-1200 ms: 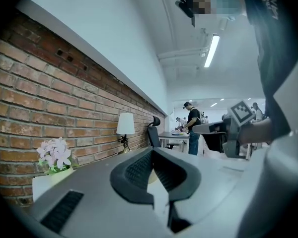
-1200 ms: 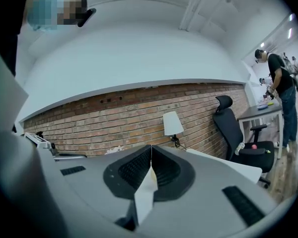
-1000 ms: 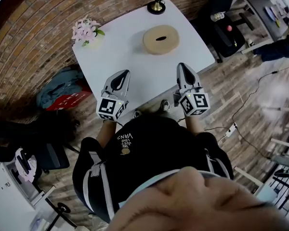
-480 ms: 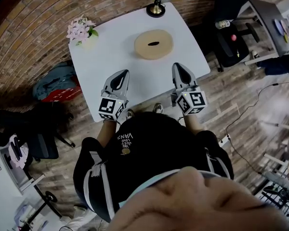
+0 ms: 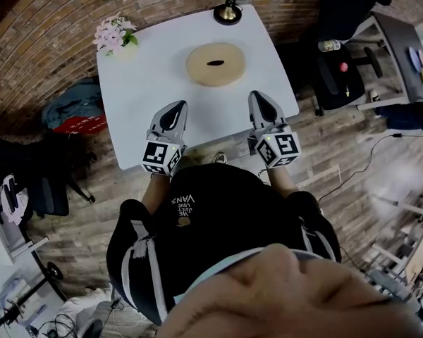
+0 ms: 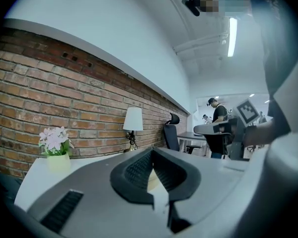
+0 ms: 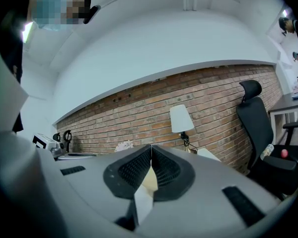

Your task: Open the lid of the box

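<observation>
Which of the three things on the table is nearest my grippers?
The round tan box in the middle of the table; the lamp and the flowers stand farther off, at its far edge.

Open-plan office, loft style: brick wall (image 5: 42, 55), wood-plank floor (image 5: 331, 139), black office chair (image 7: 254, 120), desk (image 5: 402, 51), ceiling strip light (image 6: 232, 36).
</observation>
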